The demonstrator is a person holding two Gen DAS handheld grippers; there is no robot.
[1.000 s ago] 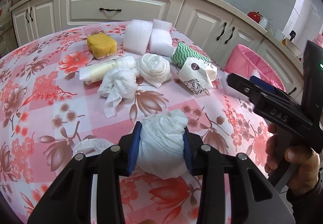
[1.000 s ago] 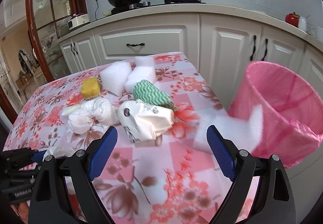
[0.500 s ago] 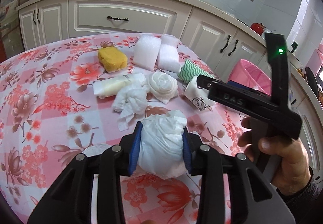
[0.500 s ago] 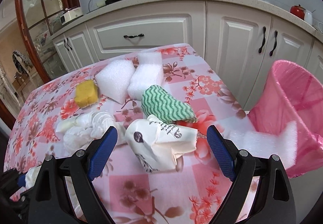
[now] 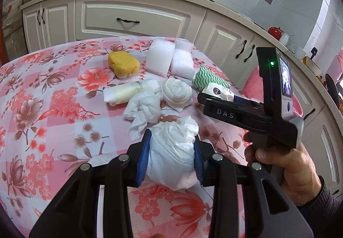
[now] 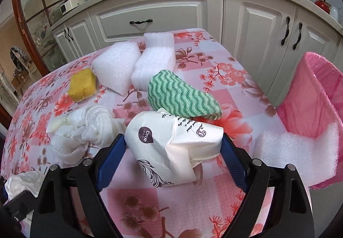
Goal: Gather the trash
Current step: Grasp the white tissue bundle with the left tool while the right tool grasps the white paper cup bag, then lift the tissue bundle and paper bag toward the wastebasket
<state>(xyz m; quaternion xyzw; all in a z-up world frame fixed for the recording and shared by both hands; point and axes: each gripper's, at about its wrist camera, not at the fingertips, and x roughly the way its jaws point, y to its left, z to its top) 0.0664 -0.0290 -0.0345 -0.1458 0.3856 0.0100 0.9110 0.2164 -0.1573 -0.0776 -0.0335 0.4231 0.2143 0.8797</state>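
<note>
In the left wrist view my left gripper is shut on a crumpled white tissue wad, held just above the pink flowered tablecloth. In the right wrist view my right gripper stands open and low over the table. A white printed paper bag lies between its blue pads, which sit close to both of the bag's sides. The pink-lined trash bin stands off the table's right edge, with a strip of white foam draped at its rim.
Behind the bag lie a green wavy cloth, two white foam blocks, a yellow sponge and knotted white cloths. A hand holds the right gripper's handle. White kitchen cabinets stand beyond the table.
My right gripper has come away from the bin, leftwards and down over the table, until the paper bag sits between its fingers. The left gripper has kept still with the wad.
</note>
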